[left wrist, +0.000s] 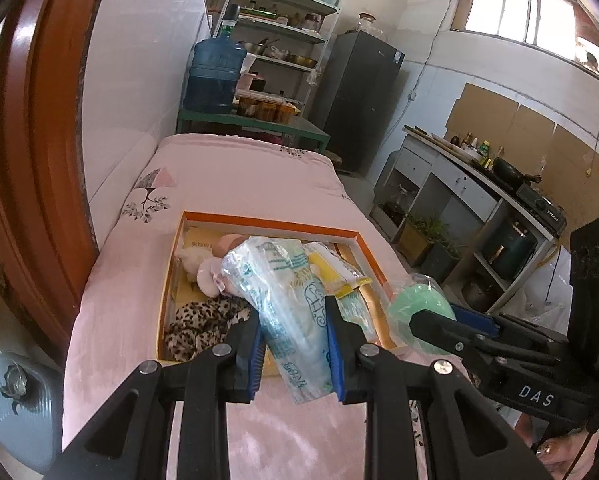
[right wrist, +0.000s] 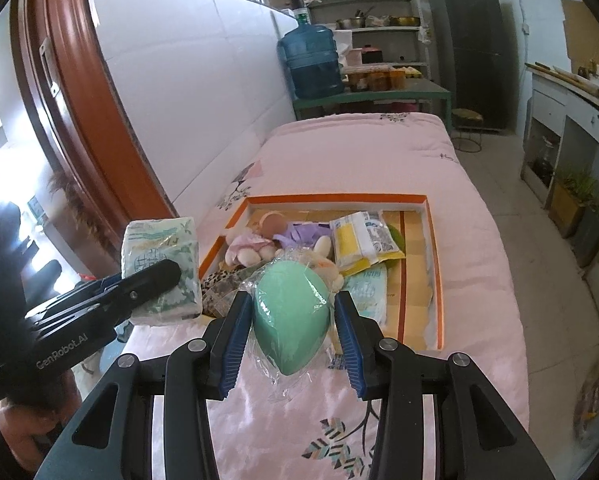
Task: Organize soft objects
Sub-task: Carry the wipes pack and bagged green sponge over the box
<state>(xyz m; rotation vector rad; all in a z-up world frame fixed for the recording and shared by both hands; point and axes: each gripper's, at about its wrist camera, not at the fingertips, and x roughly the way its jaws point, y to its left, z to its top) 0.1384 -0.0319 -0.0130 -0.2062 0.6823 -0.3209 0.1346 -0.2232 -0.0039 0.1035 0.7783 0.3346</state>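
Observation:
My left gripper (left wrist: 293, 320) is shut on a clear-wrapped tissue pack (left wrist: 291, 312) with green print, held above the near edge of the orange-rimmed box (left wrist: 271, 222); it also shows in the right wrist view (right wrist: 161, 270). My right gripper (right wrist: 291, 300) is shut on a mint green sponge in clear wrap (right wrist: 293, 320), held over the box's near edge (right wrist: 439, 280); the sponge also shows in the left wrist view (left wrist: 419, 312). The box holds a leopard-print cloth (left wrist: 203, 326), dolls (right wrist: 255, 244) and a yellow packet (right wrist: 359, 240).
The box lies on a pink quilted bed (right wrist: 379, 148). A wooden headboard (left wrist: 31, 120) stands to the left. A blue water jug (left wrist: 215, 76), shelves, a dark fridge (left wrist: 359, 100) and a kitchen counter (left wrist: 479, 184) lie beyond and to the right.

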